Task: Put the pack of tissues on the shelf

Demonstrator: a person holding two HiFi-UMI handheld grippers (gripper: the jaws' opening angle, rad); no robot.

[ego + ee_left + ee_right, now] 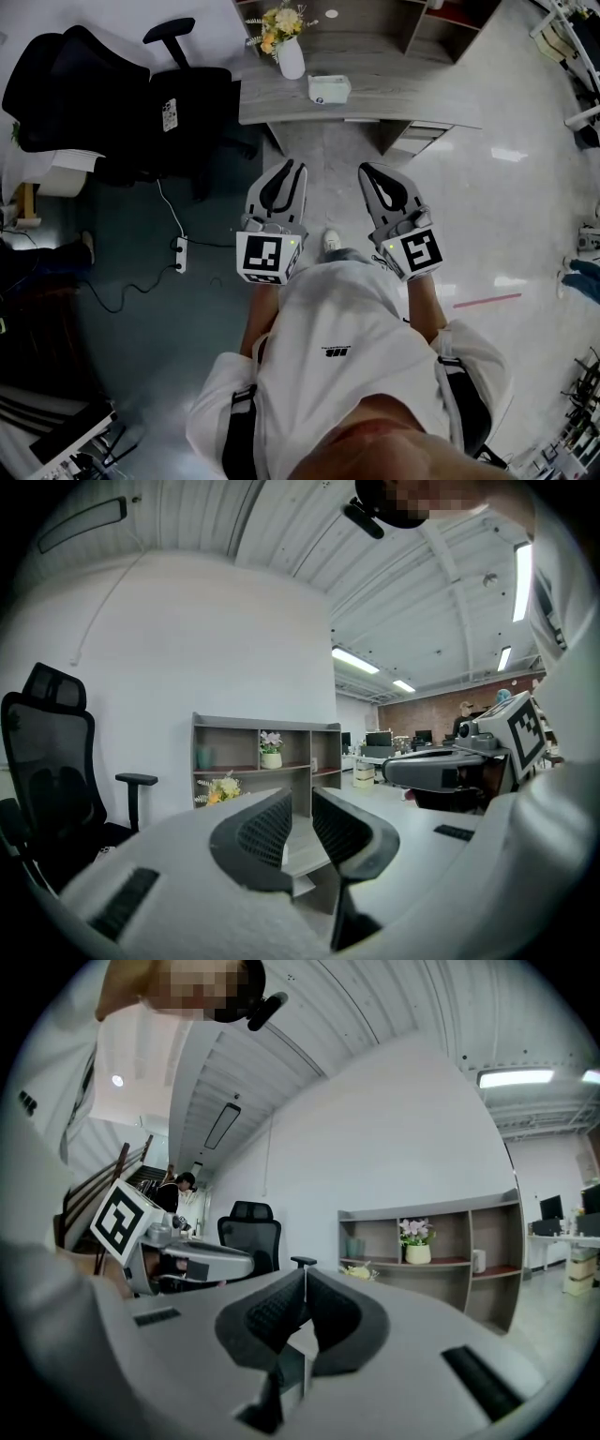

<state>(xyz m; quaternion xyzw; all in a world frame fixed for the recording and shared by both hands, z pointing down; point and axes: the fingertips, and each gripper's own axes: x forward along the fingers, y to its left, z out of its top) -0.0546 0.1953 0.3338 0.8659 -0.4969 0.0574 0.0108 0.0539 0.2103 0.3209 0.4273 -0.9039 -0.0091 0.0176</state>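
The pack of tissues [329, 89], pale with a white top, lies on the grey desk [403, 105] ahead of me, right of a white vase of flowers [289, 56]. The open wooden shelf [417, 23] stands behind the desk; the shelf [253, 752] also shows in the left gripper view and the shelf [441, 1232] in the right gripper view, holding a potted flower. My left gripper [292, 167] [301, 799] and right gripper [366, 169] [305, 1274] hover side by side short of the desk, well back from the pack. Both hold nothing. The left jaws leave only a thin slit; the right tips touch.
A black office chair [122, 103] draped with dark cloth stands left of the desk. A white power strip [180, 255] and its cable lie on the floor at left. More desks and monitors [380, 741] fill the room's far right side.
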